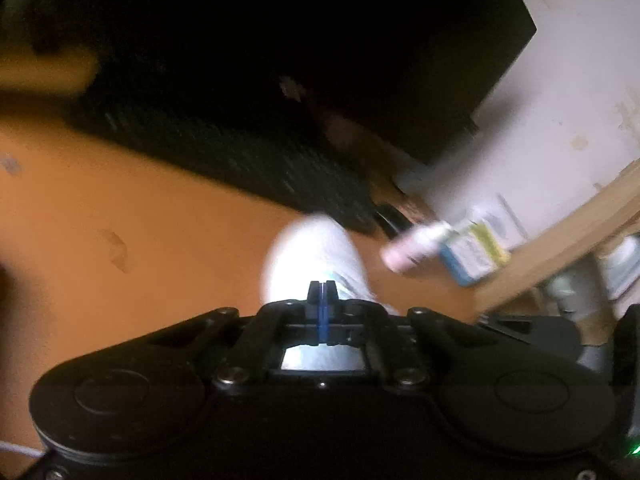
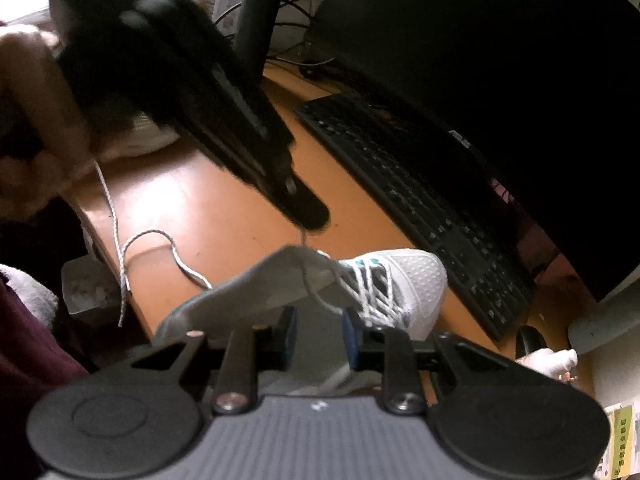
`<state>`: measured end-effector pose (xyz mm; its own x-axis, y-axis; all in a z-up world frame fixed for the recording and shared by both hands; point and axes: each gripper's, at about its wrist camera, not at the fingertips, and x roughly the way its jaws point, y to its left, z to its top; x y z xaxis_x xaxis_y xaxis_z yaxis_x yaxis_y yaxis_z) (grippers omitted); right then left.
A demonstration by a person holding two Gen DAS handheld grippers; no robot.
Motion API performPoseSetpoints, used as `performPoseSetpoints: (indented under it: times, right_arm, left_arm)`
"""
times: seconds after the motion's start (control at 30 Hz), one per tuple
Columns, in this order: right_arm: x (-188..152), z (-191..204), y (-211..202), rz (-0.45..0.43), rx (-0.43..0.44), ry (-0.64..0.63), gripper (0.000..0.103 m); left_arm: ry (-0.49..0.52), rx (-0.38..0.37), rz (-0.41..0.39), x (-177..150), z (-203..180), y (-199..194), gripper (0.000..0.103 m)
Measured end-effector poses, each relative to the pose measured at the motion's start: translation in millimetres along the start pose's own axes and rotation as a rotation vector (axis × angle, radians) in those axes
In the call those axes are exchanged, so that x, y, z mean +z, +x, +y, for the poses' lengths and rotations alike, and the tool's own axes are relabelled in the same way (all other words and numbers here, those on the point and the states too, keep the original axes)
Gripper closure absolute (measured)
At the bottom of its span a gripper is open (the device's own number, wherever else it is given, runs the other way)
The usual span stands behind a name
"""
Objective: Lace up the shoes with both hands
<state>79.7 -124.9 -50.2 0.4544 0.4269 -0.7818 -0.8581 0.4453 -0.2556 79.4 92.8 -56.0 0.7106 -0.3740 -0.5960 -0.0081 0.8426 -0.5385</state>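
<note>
A white mesh shoe (image 2: 416, 276) with teal trim lies on the orange desk (image 2: 224, 204), toe toward the keyboard. My right gripper (image 2: 320, 332) is at the shoe's opening, its jaws a little apart with the raised grey tongue (image 2: 256, 288) filling the gap. My left gripper (image 2: 310, 216) hangs above the tongue, and a thin lace strand (image 2: 306, 256) runs from its tip down to the eyelets. In the left wrist view my left gripper (image 1: 322, 298) has its blue pads pressed together over the shoe's toe (image 1: 304, 252). A second lace end (image 2: 160, 236) loops left over the desk edge.
A black keyboard (image 2: 420, 200) and a dark monitor (image 2: 500, 60) stand just beyond the shoe. A black flask (image 2: 260, 20) is at the back. A pink bottle (image 1: 412, 248), a blue and yellow box (image 1: 472, 256) and a wooden frame (image 1: 560, 240) are to the right. A hand (image 2: 40, 120) is at left.
</note>
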Motion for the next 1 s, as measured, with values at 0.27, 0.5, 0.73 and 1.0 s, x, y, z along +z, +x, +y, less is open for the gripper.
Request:
performPoseSetpoints:
  times: [0.27, 0.5, 0.73, 1.0]
  right_arm:
    - [-4, -8, -5, -0.026, -0.013, 0.025, 0.077]
    - [-4, -3, -7, -0.017, -0.002, 0.007, 0.077]
    - [-7, -4, -11, -0.018, 0.004, 0.005, 0.078]
    - [-7, -3, -10, -0.02, 0.004, -0.004, 0.078]
  left_arm:
    - [0.018, 0.037, -0.012, 18, 33, -42, 0.1]
    - [-0.016, -0.042, 0.067, -9, -7, 3, 0.097]
    - [-0.05, -0.076, 0.092, -15, -18, 20, 0.097]
    - [-0.122, -0.09, 0.087, -20, -9, 26, 0.103]
